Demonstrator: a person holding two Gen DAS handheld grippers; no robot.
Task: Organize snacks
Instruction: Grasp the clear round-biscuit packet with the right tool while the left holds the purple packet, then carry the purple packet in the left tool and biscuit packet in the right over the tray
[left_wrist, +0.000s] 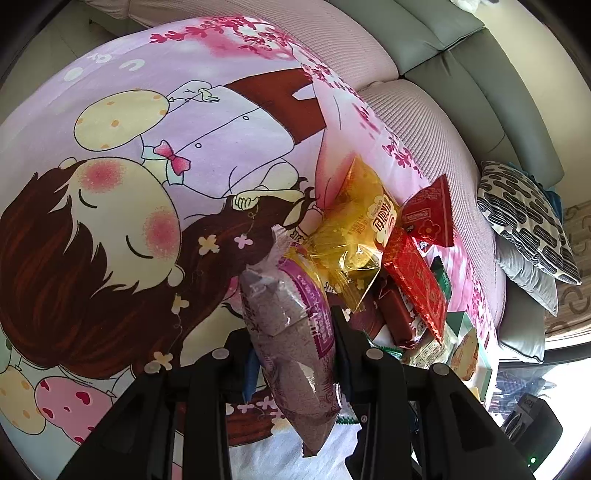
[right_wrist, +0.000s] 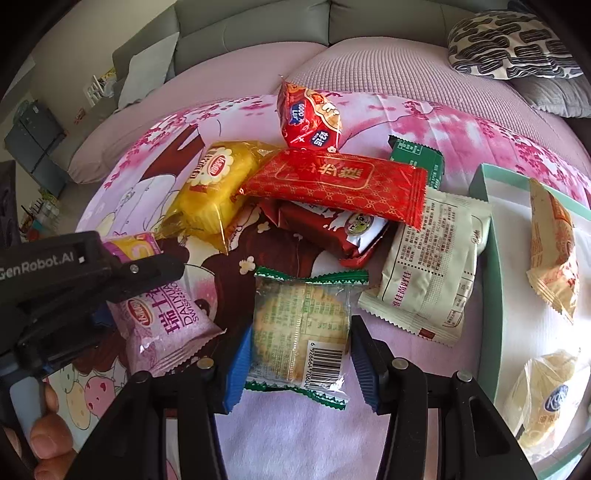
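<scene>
My left gripper (left_wrist: 291, 326) is shut on a purple Swiss-roll packet (left_wrist: 284, 295), which hangs tilted between its black fingers above the cartoon-print cloth (left_wrist: 129, 184). In the right wrist view the same packet (right_wrist: 170, 325) shows at the left under a left finger (right_wrist: 155, 267). My right gripper (right_wrist: 301, 345) points down at the cloth. Its blue pads (right_wrist: 240, 365) press on both sides of a clear cracker packet with green edges (right_wrist: 301, 317).
A snack pile lies behind: a yellow cake (right_wrist: 218, 184), a long red packet (right_wrist: 340, 184), a round red packet (right_wrist: 310, 118), a dark red one (right_wrist: 332, 229) and a white one (right_wrist: 432, 266). A teal box (right_wrist: 484, 258) holding packets stands right. A patterned pillow (right_wrist: 509, 44) lies on the sofa.
</scene>
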